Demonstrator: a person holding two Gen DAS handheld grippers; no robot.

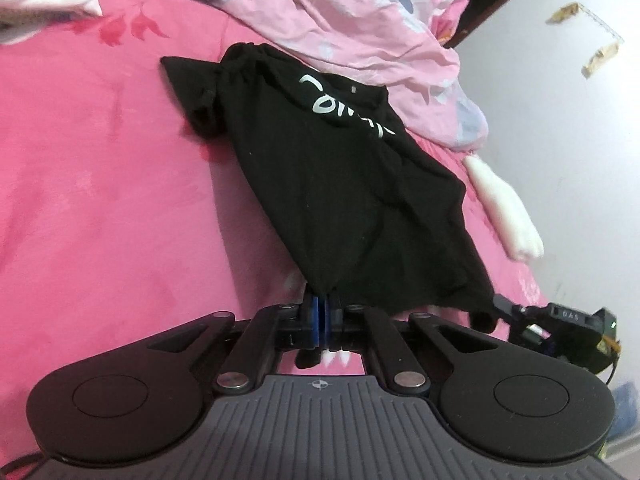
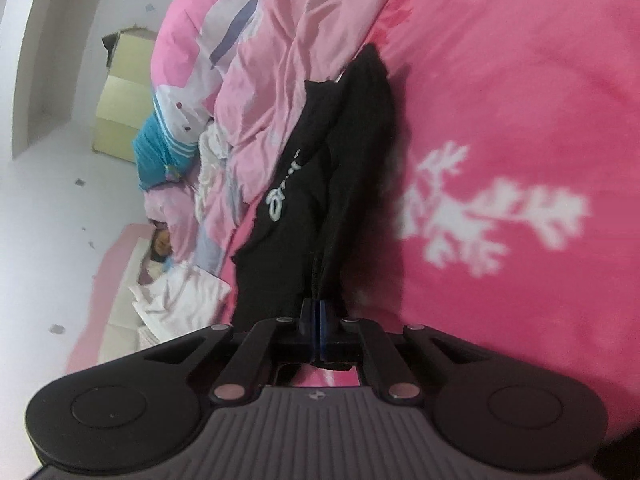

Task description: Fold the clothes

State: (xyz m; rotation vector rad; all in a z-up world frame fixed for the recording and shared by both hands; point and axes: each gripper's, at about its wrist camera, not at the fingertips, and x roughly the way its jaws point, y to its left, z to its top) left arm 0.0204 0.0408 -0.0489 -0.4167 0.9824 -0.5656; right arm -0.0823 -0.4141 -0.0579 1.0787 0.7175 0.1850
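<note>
On the pink bedspread, a black garment with white lettering lies stretched from the near edge of the bed toward the far side, where a rumpled pale pink quilt is heaped. The left gripper has its jaws pressed fully together on the near hem of the black garment, the cloth bunched to a point where it enters between the blue pads. From that pinch the fabric fans out and rises away from the camera, its far end gathered into dark folds beside the quilt. At the right of the left wrist view, the other tool shows as a black block, with a corner of the garment drawn toward it.

In the right wrist view, the right gripper is likewise clamped tight on an edge of the same black garment, which runs as a narrow, doubled band from the pads up toward the far part of the bed. The white lettering sits on the left fold. To the right, the bedspread carries a white leaf print. To the left, the quilt trails along the bed's edge, with a teal and white cloth beyond it and a pale yellow box against the wall.
</note>
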